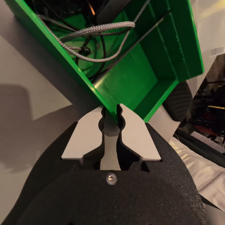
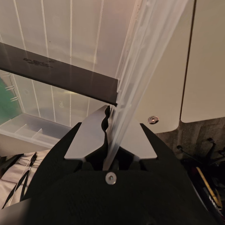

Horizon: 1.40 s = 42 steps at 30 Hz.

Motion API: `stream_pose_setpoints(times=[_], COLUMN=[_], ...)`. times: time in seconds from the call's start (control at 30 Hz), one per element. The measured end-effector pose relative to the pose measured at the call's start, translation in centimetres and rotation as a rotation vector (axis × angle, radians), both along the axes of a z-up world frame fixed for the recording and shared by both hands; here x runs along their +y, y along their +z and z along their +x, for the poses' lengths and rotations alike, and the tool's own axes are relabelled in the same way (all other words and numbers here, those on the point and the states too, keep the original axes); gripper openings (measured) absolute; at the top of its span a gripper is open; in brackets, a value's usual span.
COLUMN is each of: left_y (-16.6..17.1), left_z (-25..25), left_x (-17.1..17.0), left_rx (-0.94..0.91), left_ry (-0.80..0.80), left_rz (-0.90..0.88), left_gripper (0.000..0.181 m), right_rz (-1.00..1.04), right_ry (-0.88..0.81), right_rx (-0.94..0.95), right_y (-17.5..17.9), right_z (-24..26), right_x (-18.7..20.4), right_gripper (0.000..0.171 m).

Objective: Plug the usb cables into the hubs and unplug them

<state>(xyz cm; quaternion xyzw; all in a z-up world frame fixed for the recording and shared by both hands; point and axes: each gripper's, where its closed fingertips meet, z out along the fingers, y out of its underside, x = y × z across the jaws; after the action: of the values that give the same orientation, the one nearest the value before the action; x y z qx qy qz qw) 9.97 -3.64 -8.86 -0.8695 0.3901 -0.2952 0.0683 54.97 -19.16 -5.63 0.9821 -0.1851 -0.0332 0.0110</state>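
My left gripper (image 1: 110, 107) is shut on the near corner wall of a green plastic bin (image 1: 58, 47), one finger inside and one outside. In the bin lie a grey braided cable (image 1: 97, 29) and thin black cables (image 1: 104, 51), tangled; no hub or plug shows clearly. My right gripper (image 2: 112, 109) is shut on the rim wall of a clear plastic bin (image 2: 140, 60); the right finger is partly hidden behind that wall. A dark flat divider (image 2: 60, 75) crosses the clear bin.
Both bins are over a white table (image 2: 164, 73) with a screw (image 2: 153, 119) near its rounded edge. A black textured object (image 1: 179, 101) is behind the green bin's corner. Pale fabric (image 1: 194, 170) and a cluttered floor (image 2: 207, 158) lie below the table's edge. My right fingertips sit around 50 cm from my left ones. The black textured object (image 1: 179, 101) is about equally far from each gripper, around 30 cm.
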Motion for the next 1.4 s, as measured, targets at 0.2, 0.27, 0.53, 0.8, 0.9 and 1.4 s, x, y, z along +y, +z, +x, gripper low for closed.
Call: stream_pose_setpoints(times=[0.2, 0.27, 0.53, 0.8, 0.9, 1.4], left_y=[0.3, 0.4, 0.7, 0.9, 1.0, 1.0], left_z=[-8.5, -12.2, -26.5, -37.4, -39.7, -41.6], left_x=[3.8, 5.6, 6.8, 4.8, 4.1, 3.5], left_rx=[-0.024, -0.042, -0.136, -0.212, -0.231, -0.137], left_ry=[0.179, 0.266, 0.592, 0.901, 0.972, 0.914], left_rz=[-0.092, -0.074, -0.105, -0.083, -0.076, 0.049], left_gripper=[0.013, 0.013, 0.016, 0.017, 0.017, 0.013], right_rz=[0.012, 0.009, -0.007, -0.005, 0.033, 0.057], right_ry=[0.154, 0.195, 0.295, 0.335, 0.372, 0.456], right_rx=[0.018, 0.024, 0.053, 0.048, 0.042, 0.091], right_y=[-1.2, -1.7, -4.4, -6.9, -7.8, -9.0], right_z=[-3.9, -4.9, -8.4, -9.5, -9.4, -5.0], right_x=[3.5, 4.4, 7.7, 10.0, 10.9, 10.2], right_gripper=[0.004, 0.004, 0.004, 0.004, 0.004, 0.004])
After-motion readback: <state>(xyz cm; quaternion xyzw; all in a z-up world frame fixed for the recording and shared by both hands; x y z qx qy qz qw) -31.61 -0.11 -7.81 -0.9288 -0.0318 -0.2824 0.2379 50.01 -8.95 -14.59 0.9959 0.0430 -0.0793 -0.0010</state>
